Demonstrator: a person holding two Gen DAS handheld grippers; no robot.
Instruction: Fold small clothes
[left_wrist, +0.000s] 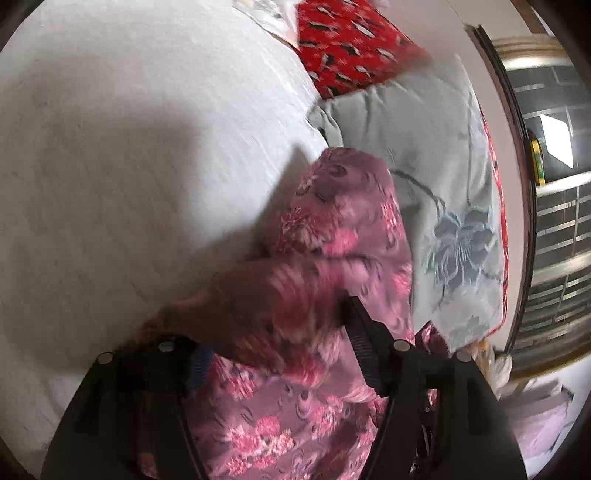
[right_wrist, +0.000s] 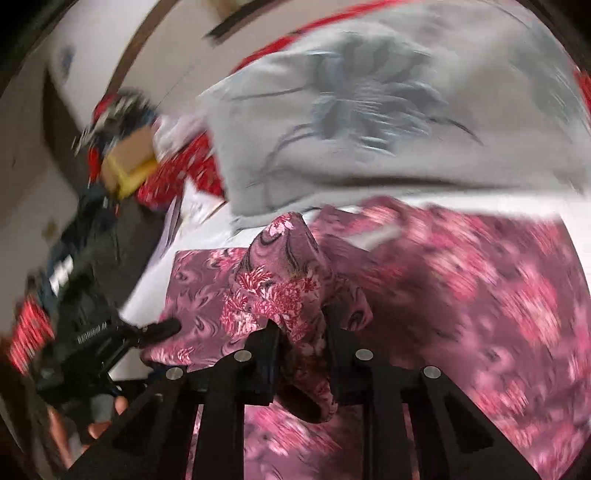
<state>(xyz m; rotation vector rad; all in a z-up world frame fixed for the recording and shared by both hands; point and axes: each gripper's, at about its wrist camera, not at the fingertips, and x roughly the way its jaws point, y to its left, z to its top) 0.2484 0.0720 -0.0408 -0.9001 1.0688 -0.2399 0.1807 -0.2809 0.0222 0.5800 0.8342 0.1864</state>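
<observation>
Left wrist view: your left gripper (left_wrist: 280, 339) sits low over the pink floral garment (left_wrist: 343, 236), which lies bunched on the white bed sheet (left_wrist: 110, 147), just beside the grey flowered pillow (left_wrist: 443, 206) on the right. The jaws stand apart with cloth heaped between and over them; the left finger is half buried, and the pads do not visibly press on anything. Risk here: close now and you likely take several layers at once, dragging the whole heap rather than one edge. A red patterned cloth (left_wrist: 343, 48) lies far off, clear of the work.

Right wrist view: your right gripper (right_wrist: 299, 332) has its jaws closed on a peaked fold of the same garment, the cloth standing up in a cone between the fingers. The rest spreads flat to the right and near. The pinch looks to sit on a bunched ridge, not a clean hem, so lifting may give a crooked fold or let it slip. The frame is heavily blurred; fast travel could tug the cloth loose. Your left gripper shows at near left, close to the garment's left edge; mind the two tools colliding.
</observation>
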